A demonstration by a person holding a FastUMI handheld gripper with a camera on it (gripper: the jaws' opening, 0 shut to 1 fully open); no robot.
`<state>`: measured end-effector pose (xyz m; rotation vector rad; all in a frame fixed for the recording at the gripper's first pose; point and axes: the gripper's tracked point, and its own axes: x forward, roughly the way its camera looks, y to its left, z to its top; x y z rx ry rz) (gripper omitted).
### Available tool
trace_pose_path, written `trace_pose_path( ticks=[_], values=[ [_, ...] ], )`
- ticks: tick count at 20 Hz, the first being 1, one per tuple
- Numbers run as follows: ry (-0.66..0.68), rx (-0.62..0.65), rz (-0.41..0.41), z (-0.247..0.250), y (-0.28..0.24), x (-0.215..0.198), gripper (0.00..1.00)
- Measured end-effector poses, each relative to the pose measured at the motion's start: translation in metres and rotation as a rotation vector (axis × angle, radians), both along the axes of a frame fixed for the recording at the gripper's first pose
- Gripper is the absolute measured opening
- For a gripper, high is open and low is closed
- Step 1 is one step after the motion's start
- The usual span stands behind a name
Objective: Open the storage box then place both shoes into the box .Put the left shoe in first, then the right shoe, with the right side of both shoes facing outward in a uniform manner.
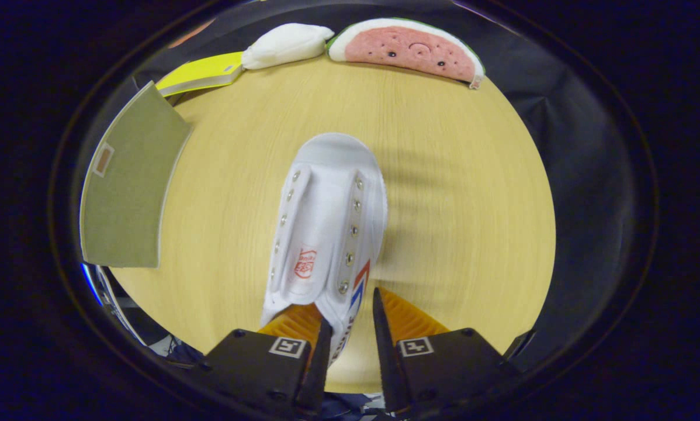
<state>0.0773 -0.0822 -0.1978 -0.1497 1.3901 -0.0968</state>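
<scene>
A white canvas shoe (326, 216) with metal eyelets and a red and blue stripe on its side points its toe away from me over the round wooden table (455, 222). My gripper (351, 307) holds it at the collar near the heel. One finger is inside the shoe's opening and the other is outside the striped side wall, so the wall is pinched between them. The shoe's shadow falls on the table to its right. A flat olive-green panel (125, 193), which looks like part of the storage box, stands left of the shoe. The box's inside is hidden.
A yellow book (204, 73) lies at the table's far left, beyond the green panel. A white soft pouch (286, 44) and a watermelon-slice plush (408, 49) sit along the far edge. Bare wood stretches right of the shoe.
</scene>
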Motion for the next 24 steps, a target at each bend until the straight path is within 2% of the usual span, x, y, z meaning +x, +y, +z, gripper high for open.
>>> trace_pose_path(
  ticks=[1,3,4,6,9,15,17,20,24],
  values=[
    [-0.003,-0.004,-0.004,0.001,-0.002,0.000,0.30],
    [-0.019,-0.006,-0.023,0.003,-0.005,0.001,0.18],
    [-0.034,0.023,-0.053,0.004,-0.003,0.002,0.08],
    [-0.063,0.104,-0.100,0.010,-0.002,0.002,0.06],
    [-0.071,0.221,-0.123,0.033,0.009,-0.001,0.06],
    [-0.210,0.213,-0.061,0.111,0.058,-0.001,0.06],
    [-0.194,0.192,-0.043,0.110,0.072,-0.004,0.05],
    [-0.141,0.241,-0.031,0.093,0.090,-0.012,0.05],
    [-0.031,0.264,-0.045,0.053,0.095,-0.049,0.05]
  ],
)
